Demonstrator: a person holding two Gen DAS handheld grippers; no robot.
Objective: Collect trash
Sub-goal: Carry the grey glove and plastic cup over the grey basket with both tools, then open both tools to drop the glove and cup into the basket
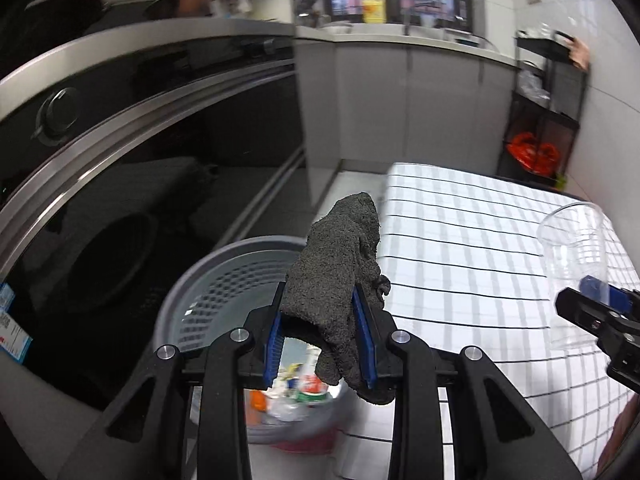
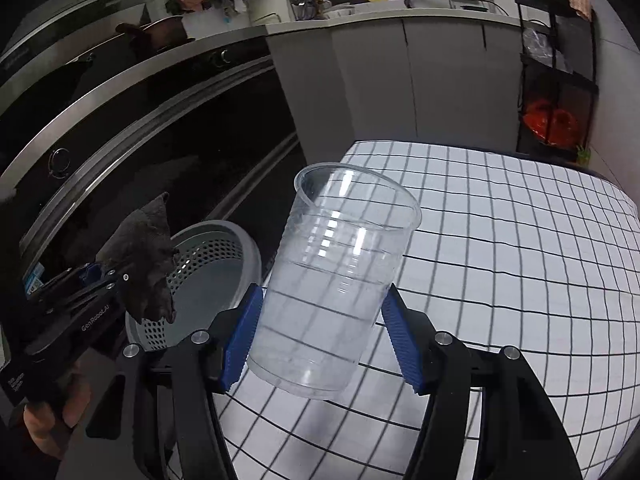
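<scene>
My left gripper [image 1: 324, 336] is shut on a dark grey rag [image 1: 340, 276] and holds it in the air over the grey perforated trash basket [image 1: 208, 280]. The basket has some wrappers at its bottom. The rag also shows in the right wrist view [image 2: 148, 256], at the left, over the basket [image 2: 208, 276]. My right gripper [image 2: 320, 332] is shut on a clear plastic cup [image 2: 332, 280] and holds it tilted above the checked tablecloth [image 2: 500, 260]. The cup shows at the right edge of the left wrist view [image 1: 576, 264].
A black oven front [image 1: 140, 160] fills the left, close behind the basket. A white table with a grid cloth [image 1: 460, 240] lies to the right. White cabinets [image 2: 400, 80] and a black shelf rack [image 2: 556, 88] with a red bag stand at the back.
</scene>
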